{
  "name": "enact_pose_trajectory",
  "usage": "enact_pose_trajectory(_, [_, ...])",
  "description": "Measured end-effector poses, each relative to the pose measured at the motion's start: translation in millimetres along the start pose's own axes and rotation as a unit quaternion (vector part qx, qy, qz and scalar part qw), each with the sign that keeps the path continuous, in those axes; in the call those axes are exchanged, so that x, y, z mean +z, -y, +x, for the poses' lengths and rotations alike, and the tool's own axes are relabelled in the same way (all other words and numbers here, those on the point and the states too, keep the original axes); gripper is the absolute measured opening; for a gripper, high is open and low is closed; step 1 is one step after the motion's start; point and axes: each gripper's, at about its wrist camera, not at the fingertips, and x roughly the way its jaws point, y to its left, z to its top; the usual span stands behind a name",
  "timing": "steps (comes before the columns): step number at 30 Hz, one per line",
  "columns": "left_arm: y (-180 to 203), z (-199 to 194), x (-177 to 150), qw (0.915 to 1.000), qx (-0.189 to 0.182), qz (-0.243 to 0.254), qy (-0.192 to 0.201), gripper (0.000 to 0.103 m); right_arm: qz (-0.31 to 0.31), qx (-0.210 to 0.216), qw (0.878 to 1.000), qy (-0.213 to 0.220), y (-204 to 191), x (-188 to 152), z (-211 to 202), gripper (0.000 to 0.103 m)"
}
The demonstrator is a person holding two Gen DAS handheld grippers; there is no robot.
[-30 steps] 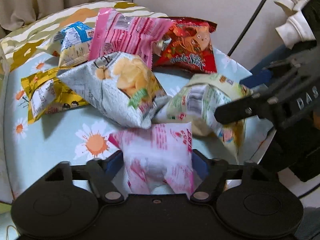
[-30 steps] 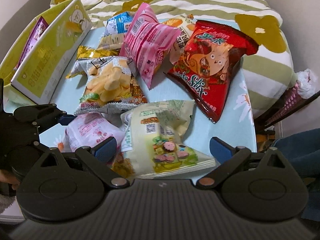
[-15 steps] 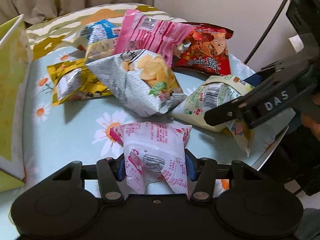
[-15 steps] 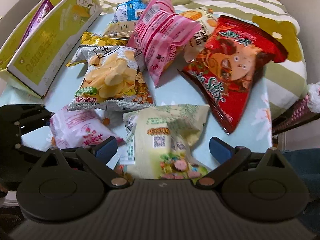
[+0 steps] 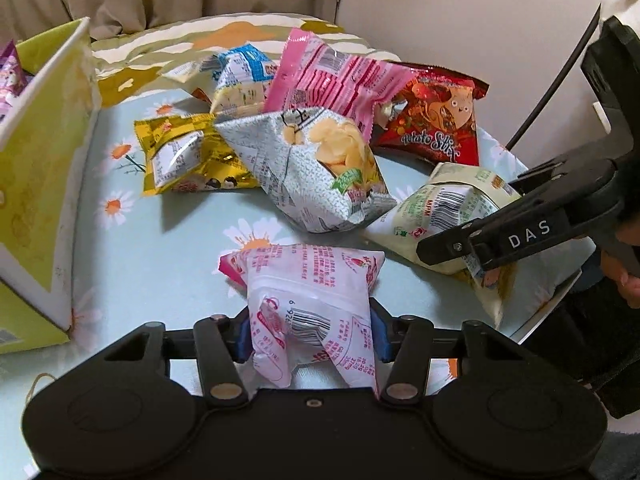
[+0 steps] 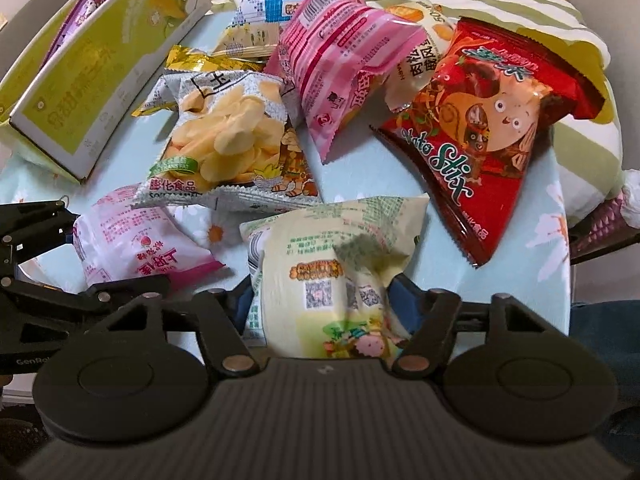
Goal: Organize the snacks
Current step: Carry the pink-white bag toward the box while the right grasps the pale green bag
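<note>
My left gripper (image 5: 312, 336) is shut on a pale pink-and-white snack bag (image 5: 312, 280), its blue pads squeezing the bag's lower half just above the daisy-print tablecloth (image 5: 160, 248). That bag (image 6: 120, 236) also shows at the left of the right wrist view. A cream and green snack bag (image 6: 336, 248) is between the jaws of my right gripper (image 6: 322, 304). The jaws are closing, and both pads press into its sides and crumple it. In the left wrist view the right gripper's black arm crosses the same cream bag (image 5: 444, 208).
Behind lie a grey-white chip bag (image 5: 320, 168), a pink striped bag (image 5: 336, 80), a red Potato Stix bag (image 5: 436, 120), a yellow bag (image 5: 188, 156) and a blue-white bag (image 5: 240, 80). An open yellow-green box (image 5: 40, 168) stands at the left. A striped pillow lies beyond.
The left jaws closed in on the pink-and-white bag and pinched it. The right jaws came in from wide apart onto the cream bag. The box came into the left view.
</note>
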Motion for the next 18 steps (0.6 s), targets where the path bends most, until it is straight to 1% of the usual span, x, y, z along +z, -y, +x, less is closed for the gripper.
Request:
enact_pose_trajectory(5, [1.0,-16.5,3.7,0.9998,0.008,-0.007,0.016,0.057,0.015,0.001,1.000,0.022,-2.4,2.3,-18.6,0.079])
enact_pose_trajectory(11, [-4.3,-47.5,8.3,0.9988,0.024,-0.022,0.037,0.057,0.011,-0.002,0.999,0.049,-12.4,6.7,-51.7,0.079])
enact_pose_trajectory(18, [-23.6,-96.3,13.7,0.9955,0.049,-0.038,0.071,0.057,-0.004,0.003,0.996,0.088,-41.9,25.0,-89.6,0.079])
